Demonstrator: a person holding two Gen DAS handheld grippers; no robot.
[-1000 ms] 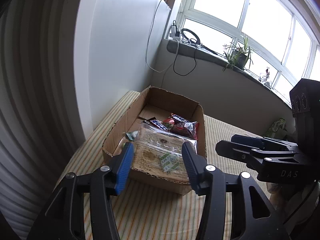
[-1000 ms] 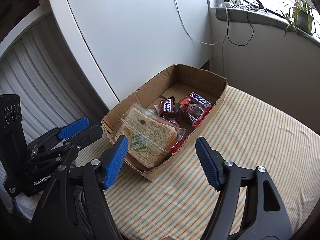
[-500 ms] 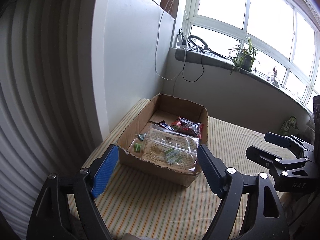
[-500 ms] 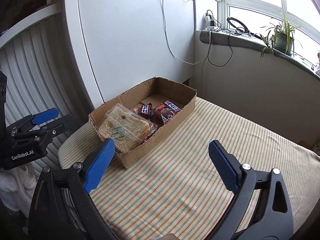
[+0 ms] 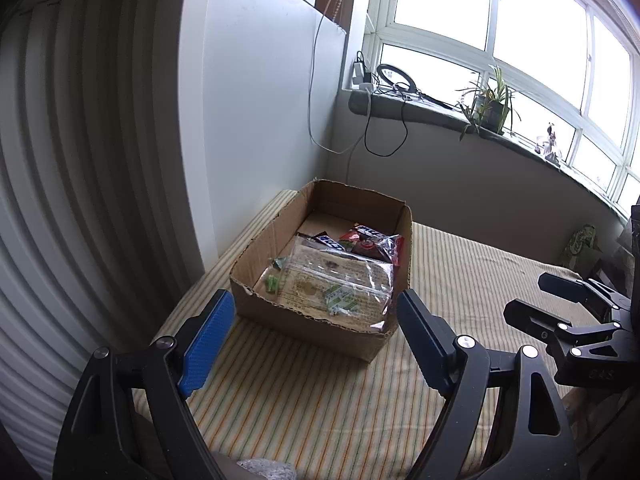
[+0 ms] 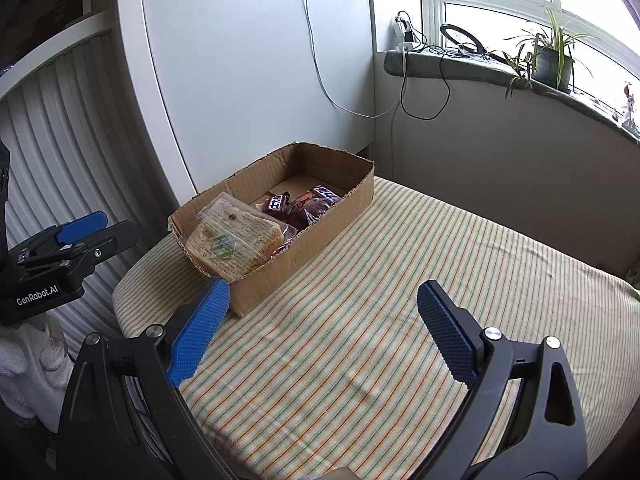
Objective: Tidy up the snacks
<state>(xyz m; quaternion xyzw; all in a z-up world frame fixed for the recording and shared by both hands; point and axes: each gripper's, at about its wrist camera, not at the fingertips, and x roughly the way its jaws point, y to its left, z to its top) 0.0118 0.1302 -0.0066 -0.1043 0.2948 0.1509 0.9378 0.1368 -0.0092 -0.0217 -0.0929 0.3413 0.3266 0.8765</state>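
Note:
A brown cardboard box (image 5: 304,330) (image 6: 320,236) stands on the striped tablecloth (image 5: 320,404) (image 6: 380,320). In it lies a clear bag of flat crackers (image 5: 332,280) (image 6: 232,236), with dark chocolate bars (image 5: 330,243) (image 6: 276,204) and a red snack pack (image 5: 376,246) (image 6: 312,208) behind it. My left gripper (image 5: 314,304) is open, with nothing between its blue pads, a little short of the box's near wall. My right gripper (image 6: 322,292) is open and bare over the cloth, to the right of the box. Each gripper shows in the other's view: right gripper (image 5: 560,320), left gripper (image 6: 80,232).
A white cabinet panel (image 6: 260,80) and ribbed shutters (image 5: 60,200) stand left of the box. Behind the table are a low wall and a windowsill with a potted plant (image 5: 490,106), a ring light and hanging cables. A green packet (image 5: 580,244) lies at the far right.
Both grippers have opened wider and drawn back from the box, which now looks smaller and farther off. The cracker bag stays in the box.

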